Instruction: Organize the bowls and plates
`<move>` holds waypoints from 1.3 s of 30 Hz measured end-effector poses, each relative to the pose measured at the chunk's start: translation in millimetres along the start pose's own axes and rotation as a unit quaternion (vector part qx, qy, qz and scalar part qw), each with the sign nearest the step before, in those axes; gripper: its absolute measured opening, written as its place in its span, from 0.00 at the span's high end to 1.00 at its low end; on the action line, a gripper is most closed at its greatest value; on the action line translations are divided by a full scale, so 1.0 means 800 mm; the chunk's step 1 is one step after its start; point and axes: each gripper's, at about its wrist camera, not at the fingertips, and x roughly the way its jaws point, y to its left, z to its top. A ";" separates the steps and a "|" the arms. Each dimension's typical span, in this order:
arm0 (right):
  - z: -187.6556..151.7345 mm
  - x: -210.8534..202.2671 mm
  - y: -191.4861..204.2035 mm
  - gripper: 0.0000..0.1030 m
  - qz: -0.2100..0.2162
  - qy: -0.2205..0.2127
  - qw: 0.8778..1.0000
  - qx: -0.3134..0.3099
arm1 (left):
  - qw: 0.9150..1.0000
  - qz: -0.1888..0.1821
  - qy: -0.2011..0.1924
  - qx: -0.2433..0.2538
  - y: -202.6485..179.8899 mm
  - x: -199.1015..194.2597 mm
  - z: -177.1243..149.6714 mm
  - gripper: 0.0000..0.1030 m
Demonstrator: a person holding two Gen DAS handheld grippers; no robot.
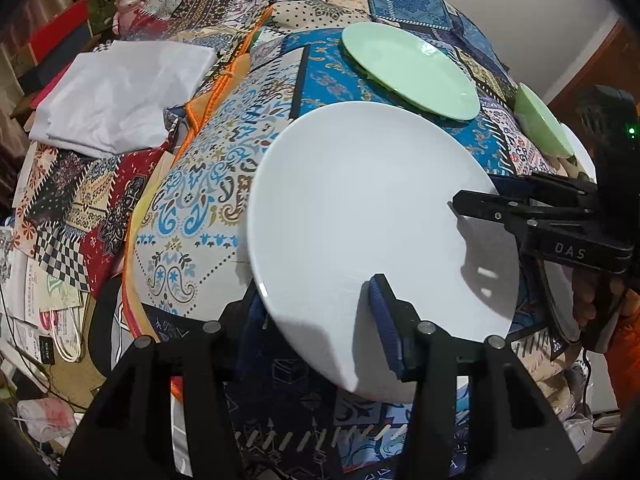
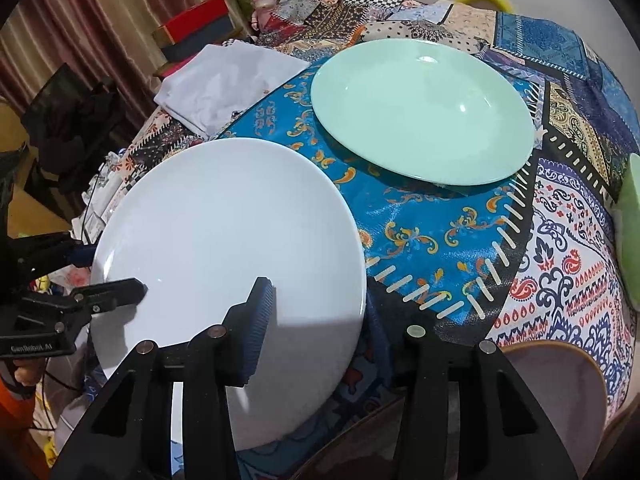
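Patchwork tablecloth [image 1: 208, 200]; right claw [image 1: 472, 208] marked "DAS", possibly partial.

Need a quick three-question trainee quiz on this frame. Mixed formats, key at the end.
1. True or false: the white plate is stacked on the green plate.
2. In the left wrist view, what lies left of both plates? A folded white cloth; B mug; C fork.
3. Which hand-held grippers clamp the white plate's rim?

Key: 1 false, they sit apart. 2 A. 3 both, the left hand-held gripper and the right hand-held gripper.
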 end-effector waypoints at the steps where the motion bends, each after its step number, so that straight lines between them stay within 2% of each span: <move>1: 0.000 -0.001 -0.002 0.61 0.002 -0.001 1.000 0.006 | 1.000 0.007 0.000 0.002 -0.003 0.000 0.000 0.50; 6: -0.001 -0.006 -0.011 0.63 0.023 -0.005 0.999 0.035 | 1.000 0.003 -0.002 -0.021 0.002 -0.002 0.002 0.50; 14: -0.007 -0.023 -0.005 0.64 0.022 -0.020 0.999 0.040 | 0.999 0.002 -0.012 -0.043 0.003 -0.015 0.004 0.50; 18: -0.006 -0.039 -0.001 0.65 0.009 -0.036 0.999 0.030 | 0.999 -0.002 -0.022 -0.049 0.002 -0.024 0.006 0.50; 28: -0.009 -0.075 -0.004 0.69 -0.005 -0.076 0.996 0.035 | 0.998 0.000 -0.050 -0.041 -0.016 -0.051 0.013 0.50; 31: -0.012 -0.087 -0.007 0.73 -0.007 -0.087 0.995 0.038 | 0.997 0.000 -0.062 -0.037 -0.023 -0.062 0.015 0.50; 39: -0.026 -0.123 -0.017 0.73 -0.016 -0.118 0.992 0.051 | 0.996 -0.011 -0.088 -0.021 -0.050 -0.089 0.019 0.51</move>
